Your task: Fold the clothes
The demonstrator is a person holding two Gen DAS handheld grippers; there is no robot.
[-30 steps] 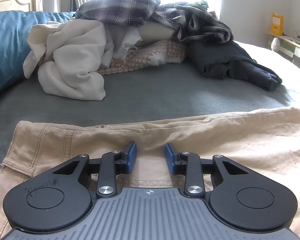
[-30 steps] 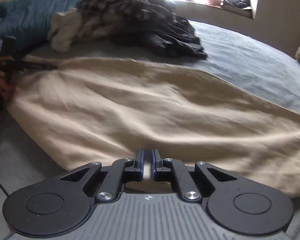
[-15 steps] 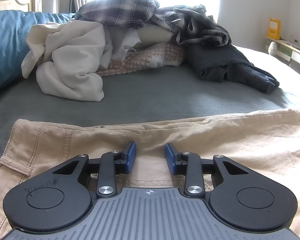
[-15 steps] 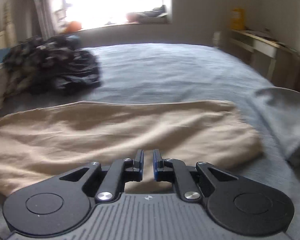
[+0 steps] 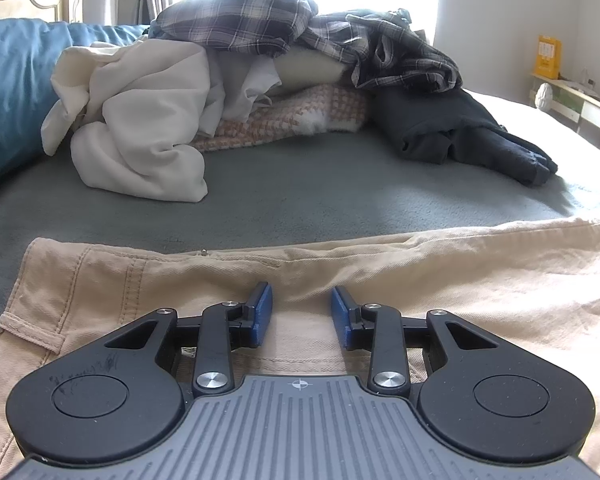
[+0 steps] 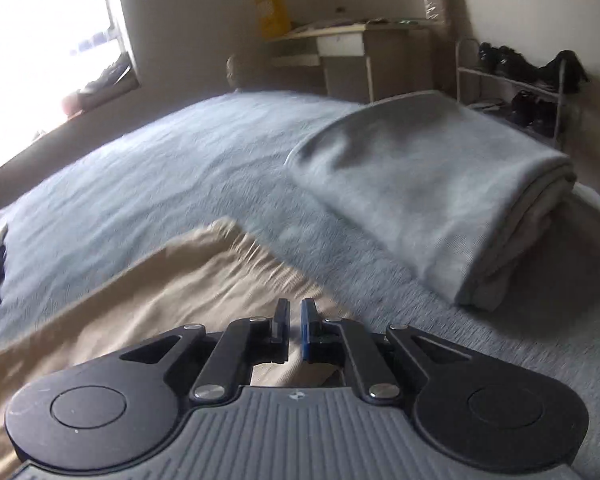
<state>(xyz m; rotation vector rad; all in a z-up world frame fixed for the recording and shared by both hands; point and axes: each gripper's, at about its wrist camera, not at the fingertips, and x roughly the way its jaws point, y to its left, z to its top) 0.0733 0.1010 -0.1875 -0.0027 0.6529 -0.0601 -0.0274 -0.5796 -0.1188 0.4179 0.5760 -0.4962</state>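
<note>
Left wrist view alone shows me the heap of unfolded clothes (image 5: 260, 80) on the bed (image 5: 300, 208); right wrist view alone shows a folded grey blanket (image 6: 432, 188). Beige trousers (image 5: 440, 280) lie flat under both. My left gripper (image 5: 301, 308) angles downward over the waistband, jaws partly apart, empty. My right gripper (image 6: 295, 330), rolled sideways near the hem, has jaws nearly closed, empty.

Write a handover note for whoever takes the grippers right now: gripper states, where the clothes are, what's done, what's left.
Left gripper: open, over the waistband of the beige trousers, gripping nothing.
Right gripper: shut, above the trousers' hem end; whether it pinches cloth is unclear.
Trousers lie lengthwise on the bed.
Done: a folded grey item beside the hem.
Left: fold the trousers, then the unfolded pile.
</note>
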